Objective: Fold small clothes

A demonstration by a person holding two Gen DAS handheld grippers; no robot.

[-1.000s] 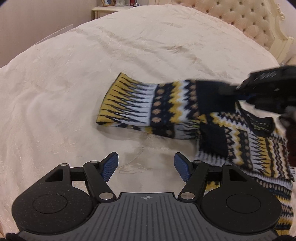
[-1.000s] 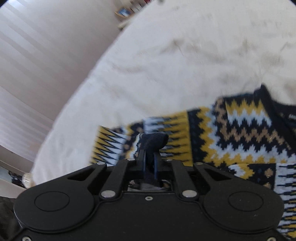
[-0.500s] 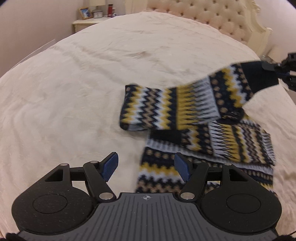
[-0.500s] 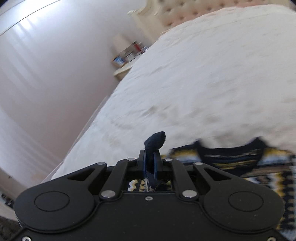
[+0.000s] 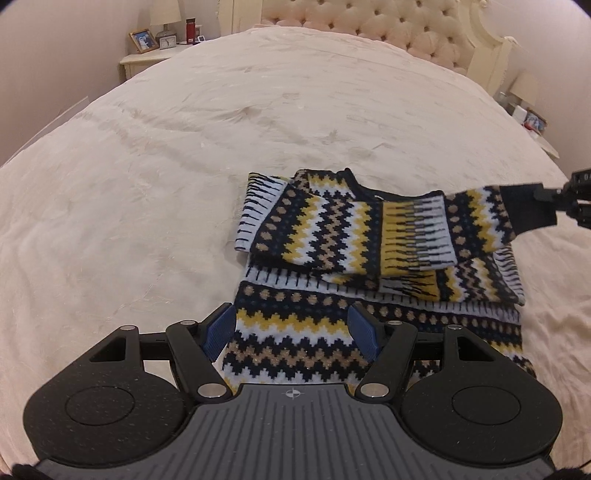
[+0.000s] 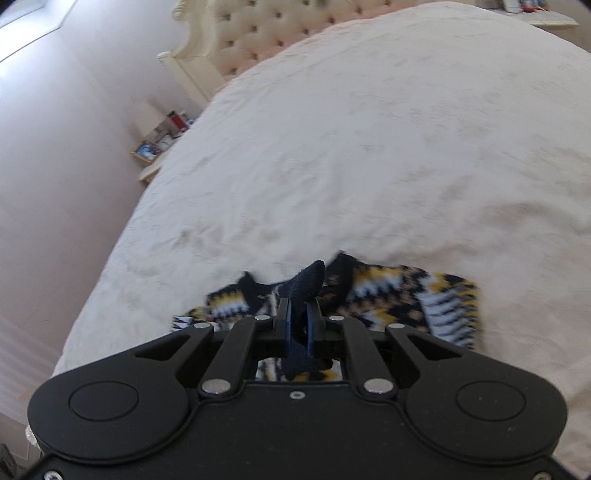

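A small knitted sweater (image 5: 332,325) with navy, yellow, white and tan zigzag bands lies on the cream bedspread (image 5: 147,177). Its sleeve (image 5: 388,232) is stretched across the chest toward the right. My right gripper (image 6: 300,317) is shut on the sleeve's navy cuff (image 6: 306,280); in the left wrist view it shows at the right edge (image 5: 569,197) holding the cuff (image 5: 528,210) just above the sweater. My left gripper (image 5: 291,328) is open and empty, hovering over the sweater's lower body.
A tufted cream headboard (image 5: 406,33) stands at the far end of the bed. A nightstand (image 5: 147,62) with a photo frame, lamp and red bottle is at the far left. Another bedside surface with small items (image 5: 532,118) is at the far right.
My right gripper has pulled the sleeve from the left across the sweater's chest to the right. My left gripper has shifted right, and now hovers over the sweater's body.
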